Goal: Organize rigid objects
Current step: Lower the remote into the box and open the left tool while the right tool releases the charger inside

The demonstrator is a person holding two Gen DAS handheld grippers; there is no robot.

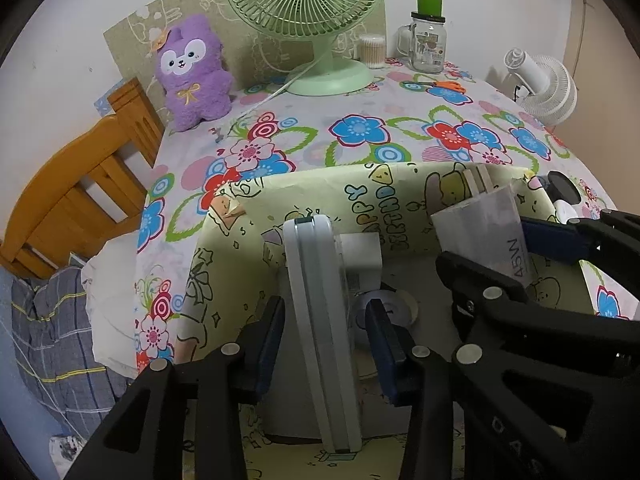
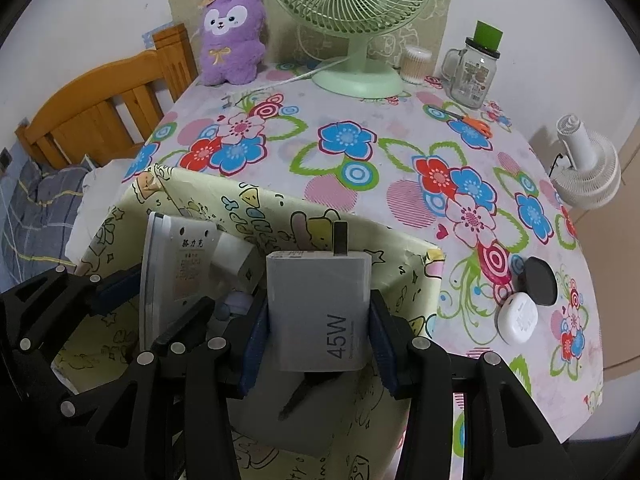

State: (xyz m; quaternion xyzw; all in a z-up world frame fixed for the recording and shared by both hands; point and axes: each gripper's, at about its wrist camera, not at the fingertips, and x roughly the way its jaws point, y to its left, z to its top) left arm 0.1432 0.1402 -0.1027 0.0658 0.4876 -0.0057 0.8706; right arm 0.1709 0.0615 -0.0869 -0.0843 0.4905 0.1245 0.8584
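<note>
Carefully now: your left gripper stands spread around the flat white case, pads apart from its edges, so that case stands on edge in the paper-wrapped box with nothing clamping it. Nudge it and it will probably topple onto the small pieces beside it. To the right, your right gripper is clamped on the grey 45W charger, held over the box's right half. Release too high and its prong may catch the wall. Farther right, the white puck and black puck wait on the tablecloth near its edge.
</note>
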